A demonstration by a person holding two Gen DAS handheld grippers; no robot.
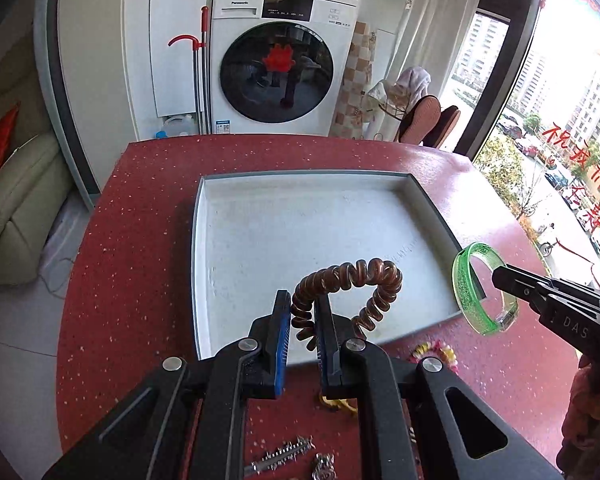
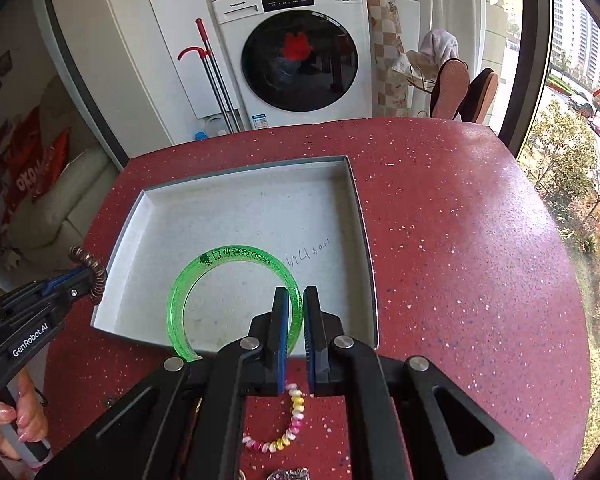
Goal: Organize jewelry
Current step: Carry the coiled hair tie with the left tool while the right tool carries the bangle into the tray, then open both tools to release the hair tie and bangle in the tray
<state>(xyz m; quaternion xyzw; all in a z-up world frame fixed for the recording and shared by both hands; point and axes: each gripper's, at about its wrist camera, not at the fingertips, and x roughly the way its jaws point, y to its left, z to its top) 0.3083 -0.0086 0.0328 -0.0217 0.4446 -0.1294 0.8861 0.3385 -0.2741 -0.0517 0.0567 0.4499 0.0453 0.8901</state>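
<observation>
Left claw (image 1: 302, 304) clenched on a brown coil bracelet (image 1: 352, 292); the loop sticks up and forward past the fingertips, over the near part of the white tray (image 1: 198, 240). Right claw (image 2: 296, 308) clamped on the rim of a green bangle (image 2: 236, 300), which hangs ahead and to its left, above the tray's near edge. Both pieces look carried, not yet set down.

Risks, as I judge them:
- The coil is springy and pinched at one short stretch only — it could twist out or spring away on release and land outside the tray.
- The bangle is hard and slick, held by a thin edge; a jolt could pivot it loose, and it may roll off over the low tray wall.
- The two claws sit near each other over the same corner — a bump is possible.

Around: behind and below the claws, on the red counter (image 2: 460, 240), lie a pink-and-yellow coil band (image 2: 288, 424) and a spiky metal piece (image 1: 284, 456). Tray floor ahead bare, nothing blocking. Washing machine (image 1: 280, 60) well beyond.
</observation>
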